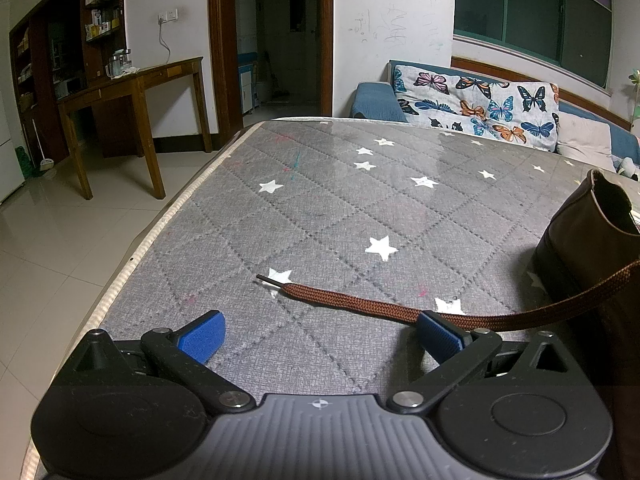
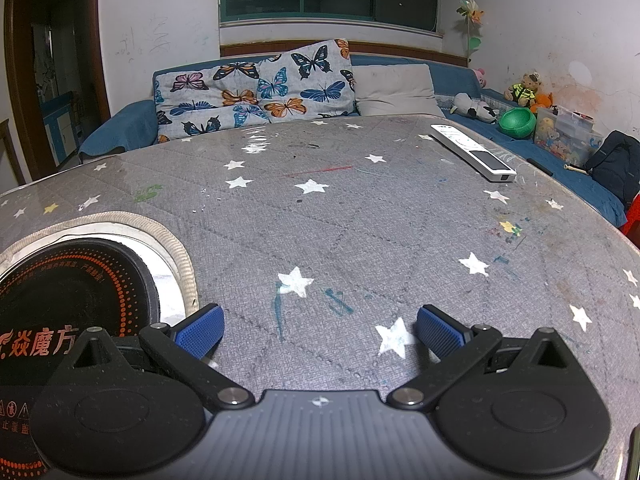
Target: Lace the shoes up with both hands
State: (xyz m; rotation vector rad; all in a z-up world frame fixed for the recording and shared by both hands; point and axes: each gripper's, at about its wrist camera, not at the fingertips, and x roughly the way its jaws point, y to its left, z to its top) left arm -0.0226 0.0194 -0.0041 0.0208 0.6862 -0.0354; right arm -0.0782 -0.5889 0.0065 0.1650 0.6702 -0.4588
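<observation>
Lacing barely begun: lace [image 1: 360, 306] lies loose ahead of the left hand-held gripper [image 1: 320, 330], shoe [image 1: 592, 248] rightward; both grippers' jaws apart, right [image 2: 320, 330] empty.

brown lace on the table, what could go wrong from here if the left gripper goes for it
The left gripper is open, and the brown lace lies flat on the grey star cloth, so closing low could pinch cloth too. The lace passes behind the right-hand finger pad, and might slip outside the jaws. Pulling hard could drag the brown shoe.
</observation>
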